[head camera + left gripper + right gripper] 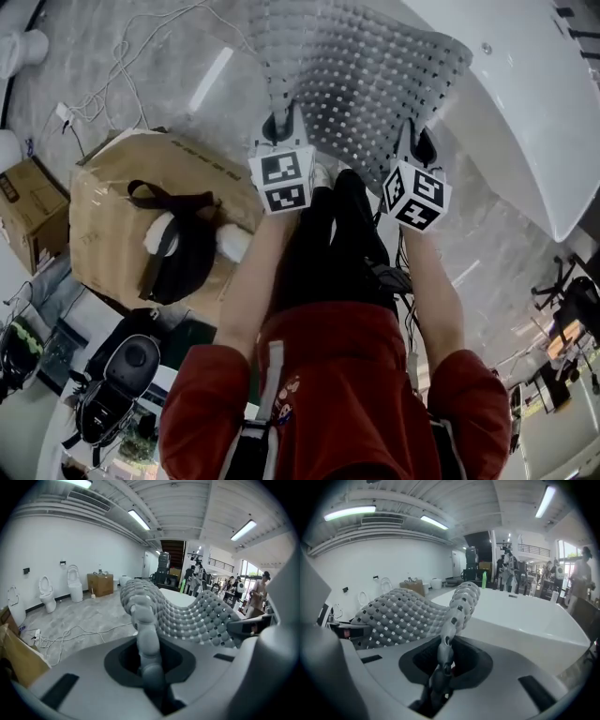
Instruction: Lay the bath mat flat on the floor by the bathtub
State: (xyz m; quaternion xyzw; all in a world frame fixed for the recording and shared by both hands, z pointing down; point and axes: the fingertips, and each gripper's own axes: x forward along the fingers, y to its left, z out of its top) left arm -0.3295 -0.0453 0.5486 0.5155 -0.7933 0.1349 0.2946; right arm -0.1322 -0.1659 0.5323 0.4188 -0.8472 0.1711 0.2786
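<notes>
Grey bath mat (pixel 366 84) fans forward, clamped in left gripper (pixel 278 128) and right gripper (pixel 419 146).

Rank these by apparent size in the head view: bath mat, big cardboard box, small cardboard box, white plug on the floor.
1. bath mat and big cardboard box: about alike; the held mat may be nearer the camera, so no ranking.
2. small cardboard box, cut by the frame edge.
3. white plug.

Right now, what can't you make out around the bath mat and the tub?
Far edge of the bath mat: head view, cut off at the top; whether it touches the floor is unclear.
Bathtub: head view, cut off by the top and right edges.
People in the background: both gripper views, too small.
</notes>
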